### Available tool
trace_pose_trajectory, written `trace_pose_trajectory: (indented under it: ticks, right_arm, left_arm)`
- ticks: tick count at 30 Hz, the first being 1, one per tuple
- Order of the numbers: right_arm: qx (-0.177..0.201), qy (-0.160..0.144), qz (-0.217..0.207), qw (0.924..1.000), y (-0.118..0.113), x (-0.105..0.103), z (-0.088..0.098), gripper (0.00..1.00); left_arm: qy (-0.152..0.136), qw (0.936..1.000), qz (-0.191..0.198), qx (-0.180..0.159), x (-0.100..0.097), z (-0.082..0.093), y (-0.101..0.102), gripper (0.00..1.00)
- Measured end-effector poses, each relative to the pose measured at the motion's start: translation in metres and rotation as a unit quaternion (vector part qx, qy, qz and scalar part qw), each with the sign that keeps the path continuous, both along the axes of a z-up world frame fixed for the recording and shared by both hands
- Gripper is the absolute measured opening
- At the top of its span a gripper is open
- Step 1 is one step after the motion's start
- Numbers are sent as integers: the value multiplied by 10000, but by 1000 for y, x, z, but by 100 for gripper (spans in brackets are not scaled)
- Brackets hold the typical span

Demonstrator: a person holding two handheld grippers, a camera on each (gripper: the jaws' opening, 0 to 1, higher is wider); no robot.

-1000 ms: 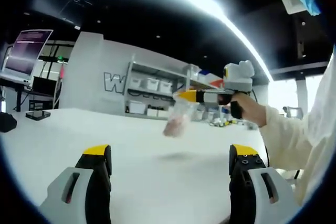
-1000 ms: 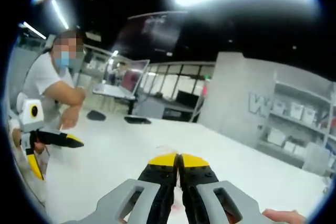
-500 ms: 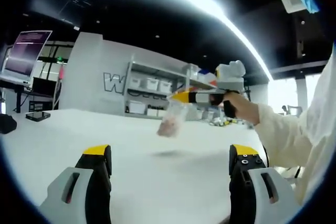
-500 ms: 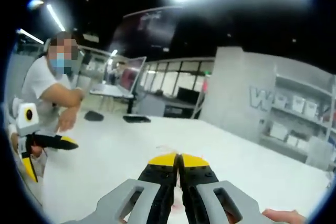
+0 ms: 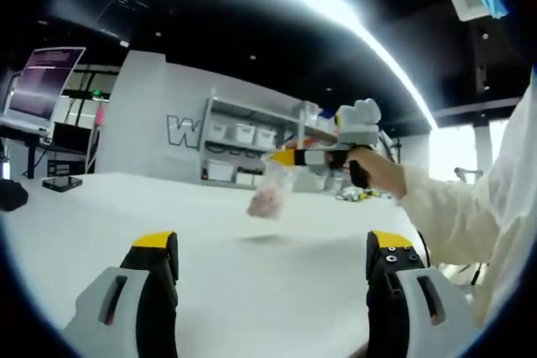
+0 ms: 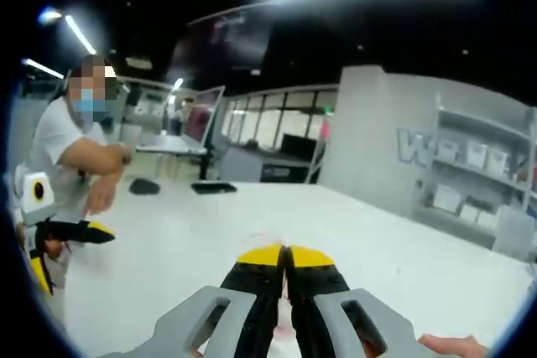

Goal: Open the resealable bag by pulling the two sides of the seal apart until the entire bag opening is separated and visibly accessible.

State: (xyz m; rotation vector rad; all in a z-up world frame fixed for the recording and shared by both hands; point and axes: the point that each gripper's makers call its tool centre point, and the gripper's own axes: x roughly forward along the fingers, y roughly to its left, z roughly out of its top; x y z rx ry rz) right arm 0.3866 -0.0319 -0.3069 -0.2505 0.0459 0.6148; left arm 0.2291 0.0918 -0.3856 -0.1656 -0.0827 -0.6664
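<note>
In the left gripper view, a small clear resealable bag [image 5: 269, 191] with pinkish contents hangs above the white table [image 5: 252, 291]. My right gripper [image 5: 283, 158] reaches in from the right and is shut on the bag's top edge. My left gripper [image 5: 273, 251] is open, its yellow-tipped jaws wide apart, well short of the bag. In the right gripper view, my right gripper [image 6: 284, 252] has its jaws pressed together, with a sliver of plastic between them low down. The left gripper [image 6: 74, 254] stands open at the far left there.
The white table [image 6: 252, 232] stretches wide. A person [image 6: 71, 144] sits at its left side, holding the left gripper. Shelves with white bins [image 5: 239, 144] stand against the grey wall behind. A monitor [image 5: 42, 81] and small dark items [image 5: 60, 183] sit at the far left.
In the left gripper view, the right gripper and the hanging bag have drifted a little to the left. My left gripper's jaws stay open and still.
</note>
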Motion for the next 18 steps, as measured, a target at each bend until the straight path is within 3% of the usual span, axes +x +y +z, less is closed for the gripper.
trace_pose_trajectory:
  ticks: [18]
  right_arm:
    - [-13,162,-88,9998,1,25,-8,0]
  left_arm:
    - [62,10000,63,-6,6,-2,5,91]
